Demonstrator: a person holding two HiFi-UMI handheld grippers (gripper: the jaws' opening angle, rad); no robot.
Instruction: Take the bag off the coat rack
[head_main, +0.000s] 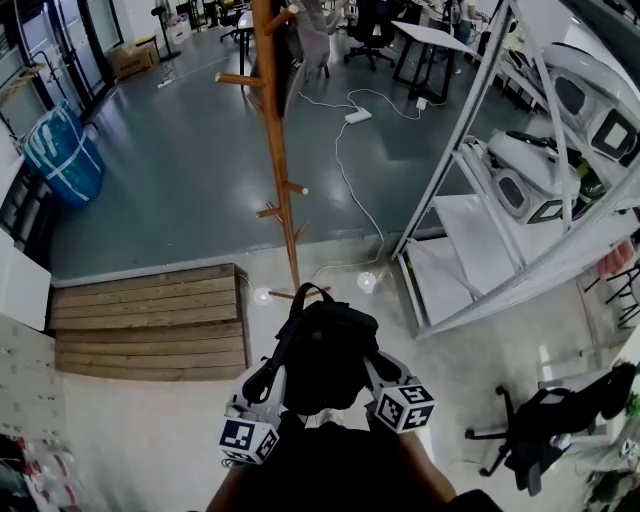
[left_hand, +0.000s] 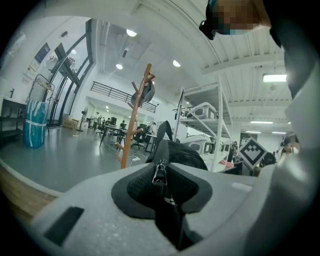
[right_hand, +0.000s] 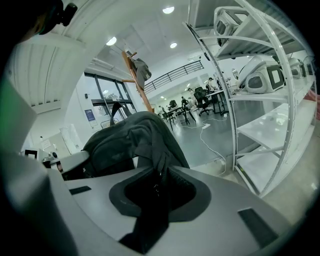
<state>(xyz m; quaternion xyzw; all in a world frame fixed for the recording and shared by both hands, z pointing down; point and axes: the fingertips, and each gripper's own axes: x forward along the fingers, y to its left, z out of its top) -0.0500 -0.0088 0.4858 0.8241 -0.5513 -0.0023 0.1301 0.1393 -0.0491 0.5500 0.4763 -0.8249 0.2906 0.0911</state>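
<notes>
Hanging between the two grippers, a black backpack (head_main: 325, 350) is held clear of the wooden coat rack (head_main: 277, 150), low in the head view and just in front of the rack's foot. The left gripper (head_main: 270, 380) is clamped on the backpack's left side. In the left gripper view its jaws are seen closed on a fold of black fabric, with a metal zipper pull (left_hand: 159, 172) standing up between them. The right gripper (head_main: 380, 372) is clamped on the opposite side, and in the right gripper view its jaws are pressed onto a dark fold of the bag beside a zipper line. The carry loop (head_main: 308, 292) at the backpack's top is seen standing free of the pegs.

A grey cloth item (left_hand: 146, 92) is hung near the top of the coat rack. A low wooden platform (head_main: 150, 320) is laid on the floor left of the rack, and white metal shelving (head_main: 480, 230) is set to its right. A blue bag (head_main: 62, 155) is propped at the far left. A white cable (head_main: 345, 170) is trailed across the grey floor beyond the rack, and a black office chair (head_main: 540, 430) is parked at the lower right.
</notes>
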